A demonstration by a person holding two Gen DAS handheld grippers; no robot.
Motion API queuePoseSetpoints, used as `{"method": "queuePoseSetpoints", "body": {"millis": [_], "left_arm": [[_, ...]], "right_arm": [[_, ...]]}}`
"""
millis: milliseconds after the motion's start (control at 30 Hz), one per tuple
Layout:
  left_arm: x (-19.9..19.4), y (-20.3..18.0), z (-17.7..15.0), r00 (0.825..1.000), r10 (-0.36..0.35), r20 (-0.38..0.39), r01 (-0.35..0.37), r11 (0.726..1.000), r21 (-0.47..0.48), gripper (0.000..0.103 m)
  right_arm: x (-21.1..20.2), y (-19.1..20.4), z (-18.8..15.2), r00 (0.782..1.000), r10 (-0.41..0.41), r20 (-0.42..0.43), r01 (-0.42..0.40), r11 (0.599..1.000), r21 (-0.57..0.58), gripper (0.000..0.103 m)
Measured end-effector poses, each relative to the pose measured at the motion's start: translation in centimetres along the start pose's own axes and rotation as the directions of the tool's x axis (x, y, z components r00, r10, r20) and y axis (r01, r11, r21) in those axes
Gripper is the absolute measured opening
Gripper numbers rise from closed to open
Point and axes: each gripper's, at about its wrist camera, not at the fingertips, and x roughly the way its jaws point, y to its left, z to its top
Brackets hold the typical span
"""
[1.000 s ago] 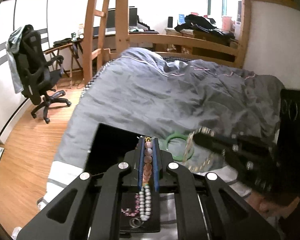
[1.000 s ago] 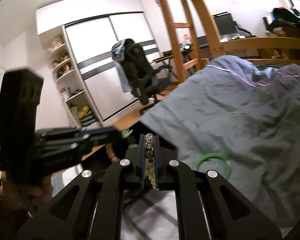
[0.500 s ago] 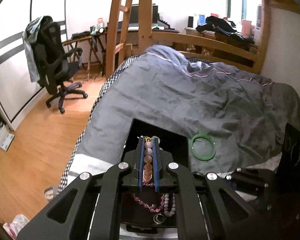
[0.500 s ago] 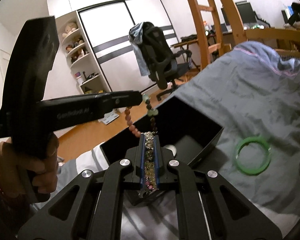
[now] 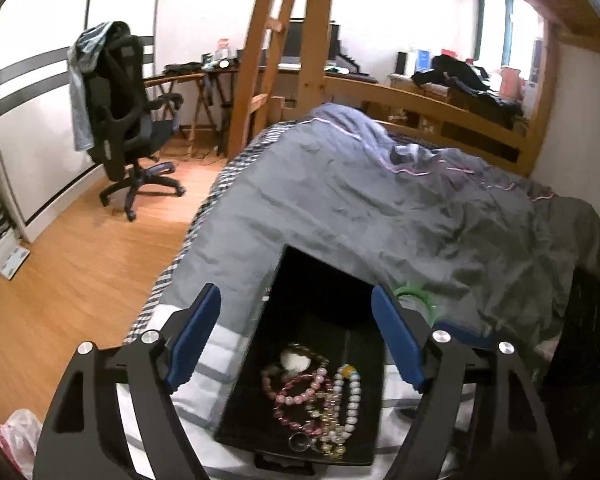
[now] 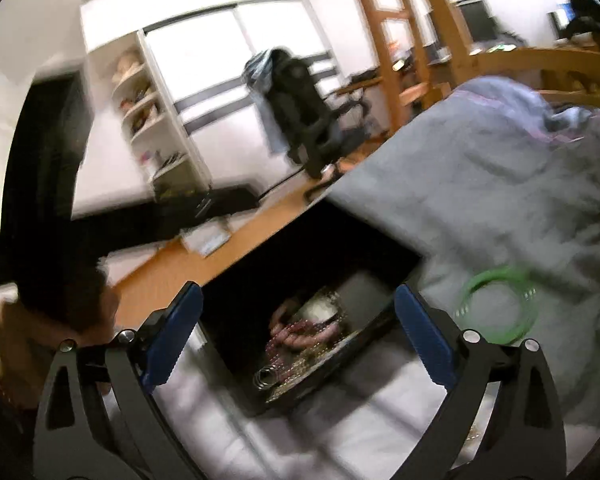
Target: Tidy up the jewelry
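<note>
- Jewelry lay heaped in the black box (image 5: pixel 320 320) on the bed (image 5: pixel 380 208): a pink bead bracelet (image 5: pixel 296 390), a pale bead bracelet (image 5: pixel 350 400), a gold-toned chain (image 5: pixel 328 446) and a small metal ring (image 5: pixel 298 443), all touching one another at the box's 6 o'clock end.
- Left hand-held gripper (image 5: pixel 296 336) was spread wide and carried nothing, its blue pads (image 5: pixel 194 332) standing at 9 and 3 o'clock of the box.
- Right hand-held gripper (image 6: pixel 296 332) was likewise spread wide and bare, above the same box (image 6: pixel 260 280); that view was blurred, so the beads inside showed only as a pink and gold smear.
- Green bangle (image 6: pixel 496 306) lay on the grey duvet (image 6: pixel 500 184), just beside the box at its 3 o'clock side, outside it.
- Black office chair (image 5: pixel 128 120) stood on the wooden floor (image 5: pixel 60 264) toward 10 o'clock.
</note>
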Motion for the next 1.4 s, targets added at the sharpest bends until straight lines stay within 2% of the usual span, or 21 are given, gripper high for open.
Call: {"method": "queuePoseSetpoints", "body": {"millis": [133, 300, 400, 533, 567, 600, 633, 667, 733, 833, 900, 967, 1100, 1167, 1200, 1300, 1400], "left_arm": [[0.2, -2.0, -0.4, 0.998, -0.062, 0.002, 0.062, 0.996, 0.057, 0.085], [0.9, -5.1, -1.7, 0.987, -0.159, -0.025, 0.161, 0.979, 0.125, 0.089], [1.8, -6.9, -2.7, 0.973, -0.219, -0.069, 0.227, 0.963, 0.143, 0.089], [3.4, -10.0, -4.8, 0.954, -0.264, -0.144, 0.289, 0.938, 0.19, 0.089], [3.6, -10.7, -5.3, 0.948, -0.274, -0.16, 0.303, 0.932, 0.198, 0.089], [3.9, -11.5, -5.9, 0.941, -0.286, -0.181, 0.321, 0.924, 0.209, 0.088], [4.2, -12.1, -6.3, 0.936, -0.292, -0.195, 0.332, 0.918, 0.219, 0.087], [4.7, -12.9, -6.9, 0.928, -0.302, -0.217, 0.35, 0.907, 0.233, 0.085], [5.8, -14.0, -8.0, 0.912, -0.314, -0.264, 0.377, 0.894, 0.241, 0.075], [8.2, -15.2, -9.3, 0.894, -0.304, -0.328, 0.39, 0.89, 0.236, 0.062], [9.8, -15.5, -9.9, 0.895, -0.28, -0.347, 0.371, 0.899, 0.233, 0.053], [11.1, -15.5, -10.2, 0.908, -0.241, -0.342, 0.329, 0.916, 0.23, 0.044], [11.9, -15.0, -10.4, 0.913, -0.233, -0.334, 0.314, 0.925, 0.213, 0.035], [11.6, -14.9, -10.5, 0.917, -0.229, -0.327, 0.308, 0.927, 0.214, 0.029], [11.5, -14.9, -10.5, 0.918, -0.225, -0.326, 0.305, 0.928, 0.216, 0.022], [11.1, -14.4, -10.7, 0.915, -0.218, -0.339, 0.299, 0.931, 0.208, 0.011], [10.3, -13.7, -10.6, 0.923, -0.182, -0.338, 0.263, 0.941, 0.214, 0.01]], "right_arm": [[-2.3, -4.5, 1.9, 0.991, -0.121, 0.06, 0.115, 0.989, 0.09, 0.096], [-4.0, -9.0, 3.1, 0.953, -0.296, 0.06, 0.282, 0.943, 0.177, 0.096], [-3.8, -10.2, 2.9, 0.946, -0.323, 0.022, 0.313, 0.929, 0.196, 0.096], [-1.9, -11.3, 2.3, 0.949, -0.305, -0.076, 0.314, 0.935, 0.168, 0.095], [-1.4, -11.6, 2.3, 0.95, -0.3, -0.092, 0.311, 0.937, 0.161, 0.092], [-0.9, -11.8, 2.3, 0.951, -0.292, -0.106, 0.306, 0.939, 0.157, 0.078], [-0.6, -12.1, 2.1, 0.952, -0.281, -0.12, 0.298, 0.941, 0.158, 0.073], [-0.2, -12.6, 2.0, 0.953, -0.27, -0.141, 0.291, 0.942, 0.164, 0.068], [0.2, -13.3, 1.8, 0.954, -0.256, -0.158, 0.282, 0.944, 0.174, 0.059], [1.6, -14.4, 1.6, 0.949, -0.241, -0.202, 0.279, 0.942, 0.186, 0.055], [2.5, -14.8, 1.3, 0.945, -0.234, -0.229, 0.278, 0.943, 0.184, 0.052], [3.8, -15.0, 0.9, 0.927, -0.253, -0.276, 0.305, 0.938, 0.163, 0.052], [5.6, -14.8, -0.5, 0.887, -0.338, -0.314, 0.377, 0.923, 0.073, 0.055], [5.6, -14.6, -0.5, 0.885, -0.351, -0.307, 0.387, 0.92, 0.062, 0.053], [5.5, -14.6, -0.5, 0.885, -0.353, -0.304, 0.388, 0.919, 0.064, 0.048], [5.3, -15.3, -0.7, 0.875, -0.375, -0.307, 0.414, 0.908, 0.071, 0.028], [4.7, -15.8, -0.7, 0.88, -0.367, -0.301, 0.413, 0.905, 0.105, 0.011]]}}
